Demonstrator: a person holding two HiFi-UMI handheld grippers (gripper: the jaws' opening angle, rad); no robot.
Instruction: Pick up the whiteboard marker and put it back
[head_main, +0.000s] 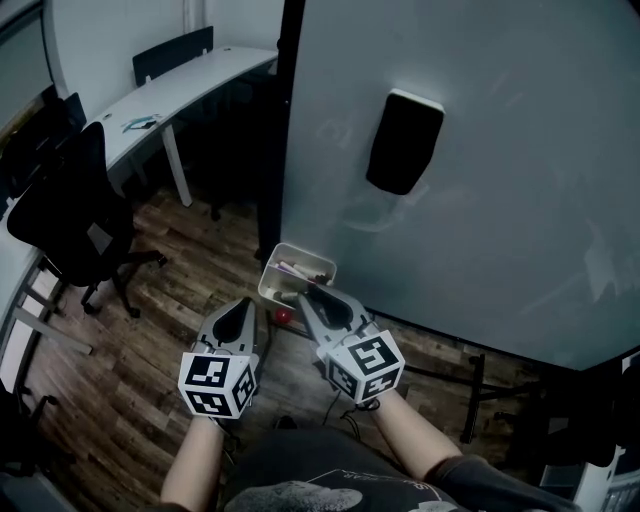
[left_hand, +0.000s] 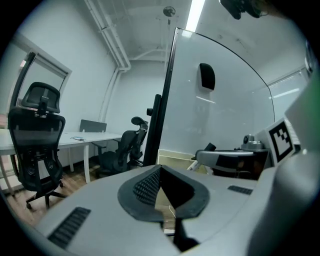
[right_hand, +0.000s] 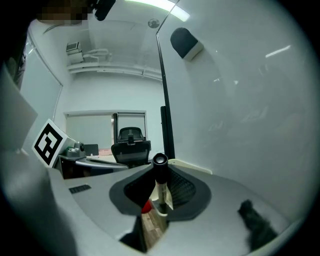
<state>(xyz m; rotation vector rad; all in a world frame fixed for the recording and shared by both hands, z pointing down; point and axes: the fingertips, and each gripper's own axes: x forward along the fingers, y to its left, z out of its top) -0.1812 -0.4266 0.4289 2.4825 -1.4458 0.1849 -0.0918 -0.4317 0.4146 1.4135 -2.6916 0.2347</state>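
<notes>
A whiteboard marker (right_hand: 160, 187) with a black cap and a pale barrel stands upright between the pads of my right gripper (right_hand: 160, 172), which is shut on it. In the head view my right gripper (head_main: 318, 300) reaches just over the near rim of a white tray (head_main: 300, 250) fixed at the whiteboard's lower left corner; the tray holds other markers (head_main: 295, 268). My left gripper (head_main: 236, 318) hovers to the left of it above the floor. Its jaws meet at the tips with nothing between them (left_hand: 160, 170). The tray (left_hand: 175, 157) shows just beyond them.
The whiteboard (head_main: 520, 200) fills the right side, with a black eraser (head_main: 405, 140) stuck on it. A small red thing (head_main: 284, 315) lies on the wooden floor under the tray. Black office chairs (head_main: 75, 215) and a white desk (head_main: 170, 95) stand at the left.
</notes>
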